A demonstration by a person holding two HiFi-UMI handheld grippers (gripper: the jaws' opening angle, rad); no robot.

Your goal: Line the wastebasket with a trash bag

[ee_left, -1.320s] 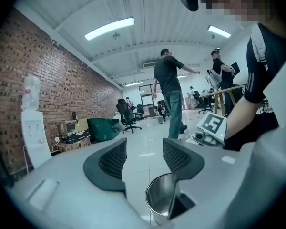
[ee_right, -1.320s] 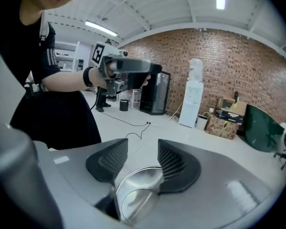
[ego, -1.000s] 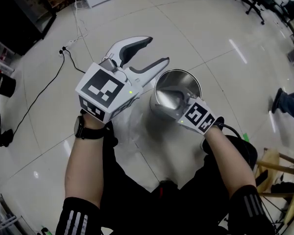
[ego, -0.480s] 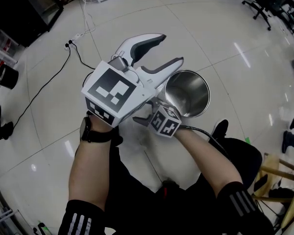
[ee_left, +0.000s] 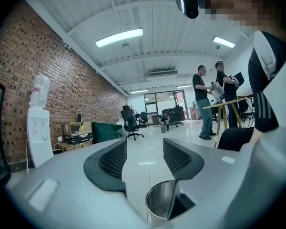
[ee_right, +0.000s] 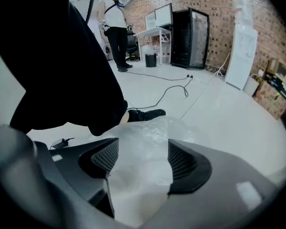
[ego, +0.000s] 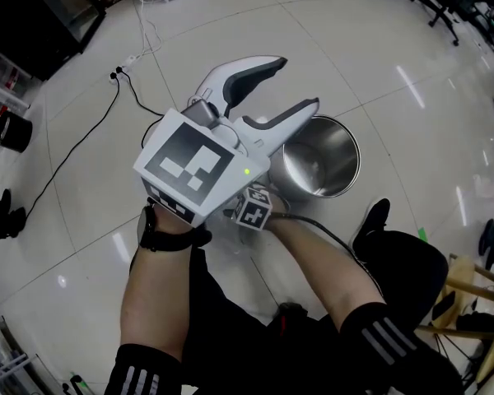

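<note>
Left tongs [ego: 292, 85]: jaws apart with nothing between them, held level over the wastebasket's near side.
Right tongs [ee_right: 143, 144]: tilted steeply down toward the floor, jaws wide and just been opening; the bag lies between them, not pinched.
Trash bag [ee_right: 150, 128]: clear plastic, crumpled on the floor [ego: 395, 56] near the wastebasket.
Wastebasket [ego: 300, 188]: round steel, upright on white tiles, bare metal showing inside.

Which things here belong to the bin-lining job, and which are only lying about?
Job: steel wastebasket; clear trash bag.
Lying about: floor cable; black container; office chair; water dispenser.
</note>
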